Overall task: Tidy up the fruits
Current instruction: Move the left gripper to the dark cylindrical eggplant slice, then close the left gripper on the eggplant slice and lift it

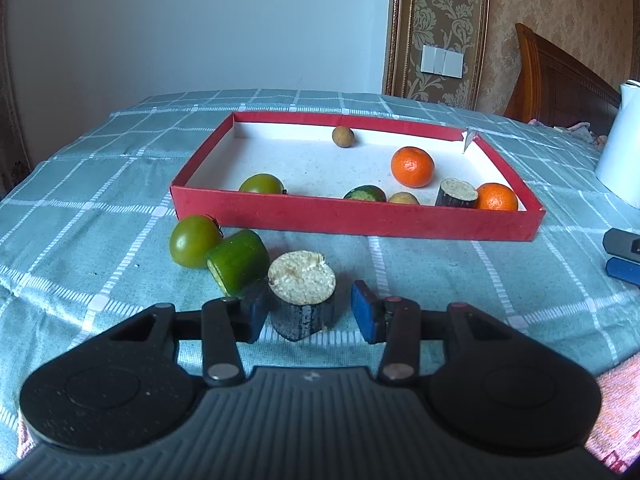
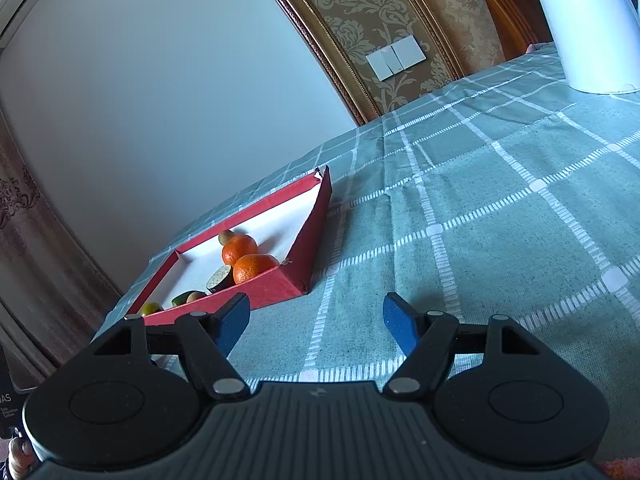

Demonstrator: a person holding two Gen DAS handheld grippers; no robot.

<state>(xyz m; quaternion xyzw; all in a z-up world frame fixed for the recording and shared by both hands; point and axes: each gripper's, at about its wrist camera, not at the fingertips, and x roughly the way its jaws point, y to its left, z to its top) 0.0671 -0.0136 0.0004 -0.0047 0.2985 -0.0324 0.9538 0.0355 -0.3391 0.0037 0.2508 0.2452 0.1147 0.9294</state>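
A dark eggplant chunk with a pale cut top stands on the checked cloth between the blue pads of my left gripper. The left pad sits close against it and a gap shows at the right pad, so the gripper is open. Just left lie a green cucumber chunk and a green tomato. Behind them the red tray holds two oranges, another eggplant piece, a green tomato and small fruits. My right gripper hovers open and empty right of the tray.
A white jug stands at the table's right, also seen in the right wrist view as the jug. The right gripper's fingers show at the left wrist view's right edge. A wall and wooden headboard lie behind the table.
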